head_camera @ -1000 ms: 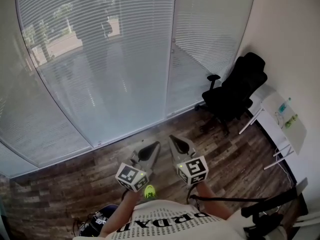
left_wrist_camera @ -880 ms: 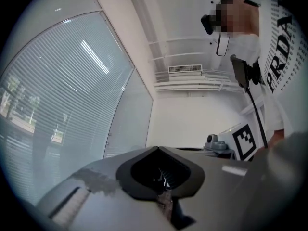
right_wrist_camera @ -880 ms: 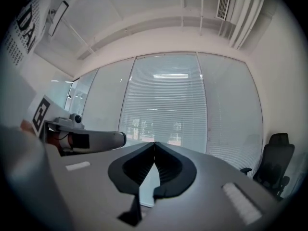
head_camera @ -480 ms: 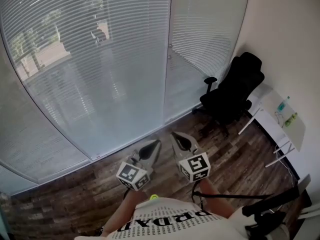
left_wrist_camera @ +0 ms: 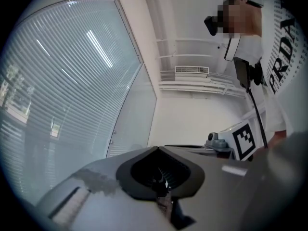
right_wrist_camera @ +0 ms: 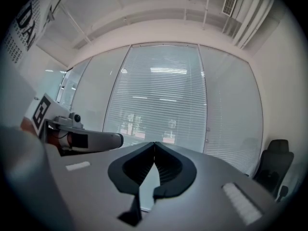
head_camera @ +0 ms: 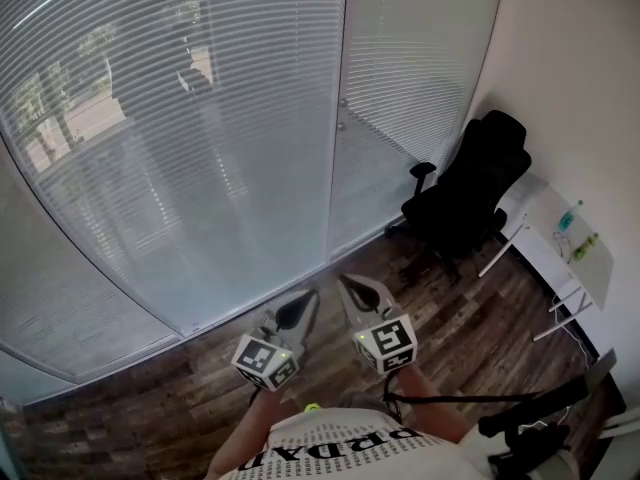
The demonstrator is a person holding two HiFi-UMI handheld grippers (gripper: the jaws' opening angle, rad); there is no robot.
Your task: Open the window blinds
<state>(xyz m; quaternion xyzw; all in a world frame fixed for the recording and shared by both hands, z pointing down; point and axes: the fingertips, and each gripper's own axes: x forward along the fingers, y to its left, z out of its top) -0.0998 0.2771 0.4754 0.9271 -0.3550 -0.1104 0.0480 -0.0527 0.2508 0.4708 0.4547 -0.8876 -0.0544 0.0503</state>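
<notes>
Left blind panel (head_camera: 170,148): hanging full length, reaching down to the wooden floor (head_camera: 150,408) and covering the whole pane; slats lying close, letting trees and pavement outside through only dimly.
Left claw (head_camera: 306,296): riding low in front of the person, well apart from the blinds and pointing toward the foot of the glass; showing jaws together in the left gripper view, gripping nothing.
Mullion (head_camera: 336,168): standing between the two panes and carrying two small fittings high up; possibly serving as blind controls, but appearing too small to tell.
Right claw (head_camera: 345,282): riding just beside the left claw and also well apart from the blinds; facing the panes squarely in the right gripper view, jaws pressing tip to tip, holding nothing.
Right blind panel (head_camera: 420,58): hanging fully lowered like the left one, slats closed enough to be hiding most of the outside.
Office chair (head_camera: 465,193): standing near the right panel's lower corner, probably crowding any approach from that side.
Counter (head_camera: 550,233): standing against the right wall, carrying small bottles; playing no visible part in the job.
Work done: judging as none; both panels hanging down, neither touched by a claw.
Work left: judging as all of it, namely closing the gap to the glass, finding the control, opening a claw onto it and working it until the slats are turning or lifting on both panes.
</notes>
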